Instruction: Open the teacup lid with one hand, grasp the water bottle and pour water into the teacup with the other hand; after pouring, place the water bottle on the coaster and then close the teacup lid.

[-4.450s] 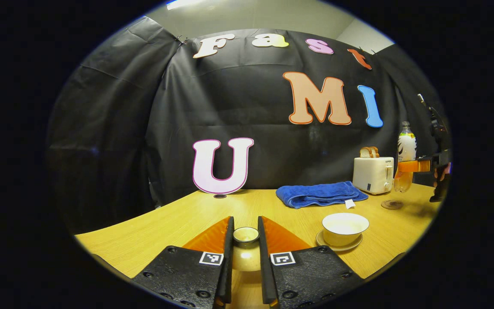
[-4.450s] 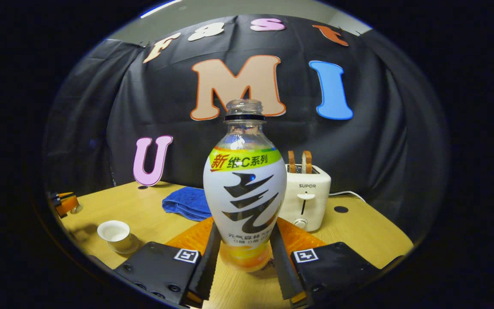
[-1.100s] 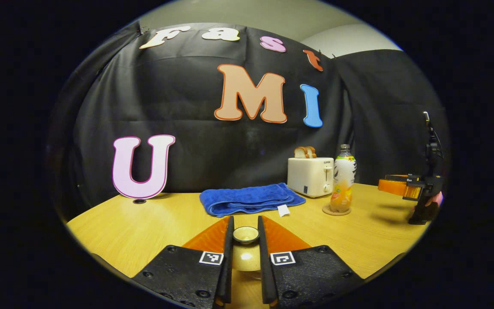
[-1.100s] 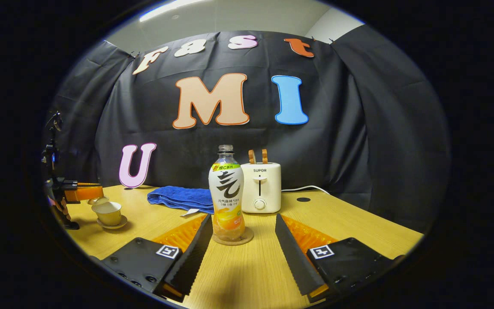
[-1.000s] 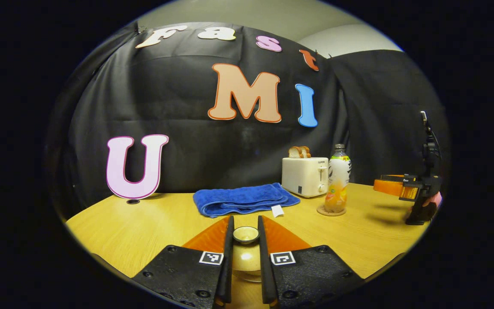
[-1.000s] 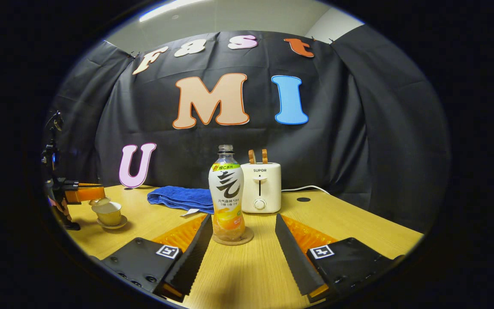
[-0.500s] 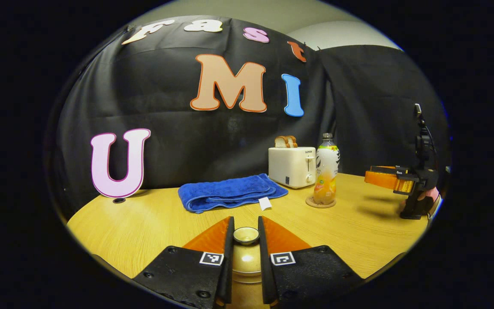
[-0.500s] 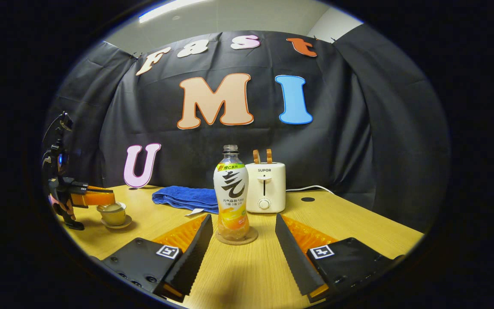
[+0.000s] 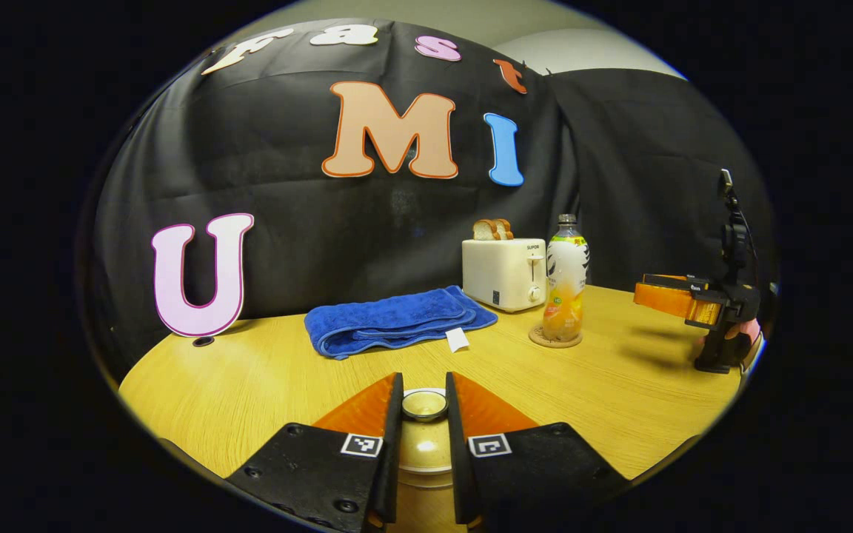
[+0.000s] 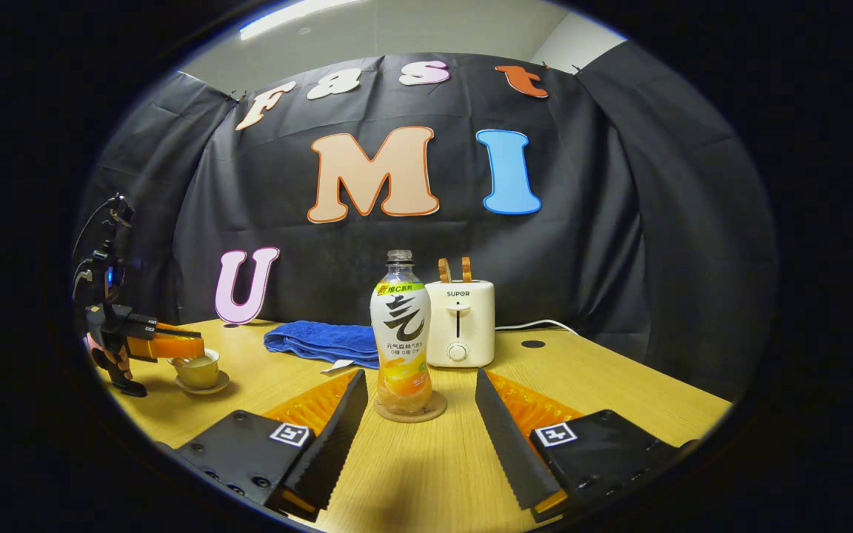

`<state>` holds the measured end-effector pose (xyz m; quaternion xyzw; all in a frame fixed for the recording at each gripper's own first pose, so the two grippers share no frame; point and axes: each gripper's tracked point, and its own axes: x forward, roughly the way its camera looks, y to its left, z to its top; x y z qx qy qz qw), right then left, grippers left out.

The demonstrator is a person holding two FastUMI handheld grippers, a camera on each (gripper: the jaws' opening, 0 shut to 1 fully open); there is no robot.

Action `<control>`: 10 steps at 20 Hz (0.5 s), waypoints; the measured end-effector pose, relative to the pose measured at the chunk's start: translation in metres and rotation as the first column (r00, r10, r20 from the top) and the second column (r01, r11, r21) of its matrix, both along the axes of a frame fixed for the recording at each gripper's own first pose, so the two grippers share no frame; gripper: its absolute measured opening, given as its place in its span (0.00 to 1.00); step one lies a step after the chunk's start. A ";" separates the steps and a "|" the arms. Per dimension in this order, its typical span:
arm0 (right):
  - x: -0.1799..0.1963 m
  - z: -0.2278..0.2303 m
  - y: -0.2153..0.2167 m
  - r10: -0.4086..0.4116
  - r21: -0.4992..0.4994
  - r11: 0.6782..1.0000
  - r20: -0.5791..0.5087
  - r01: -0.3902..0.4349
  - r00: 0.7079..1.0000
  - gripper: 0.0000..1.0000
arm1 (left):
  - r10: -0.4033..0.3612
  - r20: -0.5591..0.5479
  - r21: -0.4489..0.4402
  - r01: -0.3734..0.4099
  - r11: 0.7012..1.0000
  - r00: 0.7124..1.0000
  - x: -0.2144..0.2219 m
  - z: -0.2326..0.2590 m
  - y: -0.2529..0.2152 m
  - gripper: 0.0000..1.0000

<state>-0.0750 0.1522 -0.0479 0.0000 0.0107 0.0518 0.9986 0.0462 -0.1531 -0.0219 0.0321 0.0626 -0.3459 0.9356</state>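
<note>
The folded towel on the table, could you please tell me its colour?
Blue towel, clearest in the left gripper view.

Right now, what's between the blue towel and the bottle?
In the left gripper view, the toaster stands between the blue towel and the bottle, set further back.

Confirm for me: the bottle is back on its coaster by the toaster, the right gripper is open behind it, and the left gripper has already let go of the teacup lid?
Not quite. The left gripper has not let go: in the left gripper view both fingers press on the knob of the teacup lid. The rest holds: in the right gripper view the bottle stands on its coaster by the toaster, with the right gripper open behind it.
</note>
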 end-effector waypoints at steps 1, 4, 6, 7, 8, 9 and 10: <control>-0.001 0.000 0.000 0.001 0.000 1.000 0.000 -0.001 1.000 0.94 | 0.001 0.003 -0.003 -0.001 1.000 1.000 0.000 0.000 0.000 0.30; -0.001 0.000 0.000 0.001 0.000 1.000 0.000 -0.001 1.000 0.90 | 0.029 0.025 -0.042 -0.028 0.999 0.999 0.000 0.009 0.008 0.98; -0.001 0.000 0.000 0.001 0.000 1.000 0.000 -0.001 1.000 0.90 | 0.062 0.046 -0.081 -0.059 0.995 0.997 0.001 0.013 0.015 0.94; 0.000 0.000 0.000 0.001 0.000 1.000 0.000 -0.001 1.000 0.90 | 0.083 0.059 -0.104 -0.076 0.992 0.995 0.001 0.017 0.020 0.94; -0.001 0.000 0.000 0.001 0.000 1.000 0.000 -0.001 1.000 0.90 | 0.099 0.076 -0.118 -0.090 0.989 0.992 0.000 0.022 0.022 0.94; -0.001 0.000 0.000 0.001 0.000 1.000 0.000 -0.001 1.000 0.90 | 0.116 0.087 -0.115 -0.106 0.988 0.989 -0.002 0.022 0.026 0.94; -0.001 0.000 0.000 0.001 0.000 1.000 0.000 -0.001 1.000 0.90 | 0.138 0.088 -0.116 -0.127 0.985 0.987 -0.008 0.022 0.034 0.94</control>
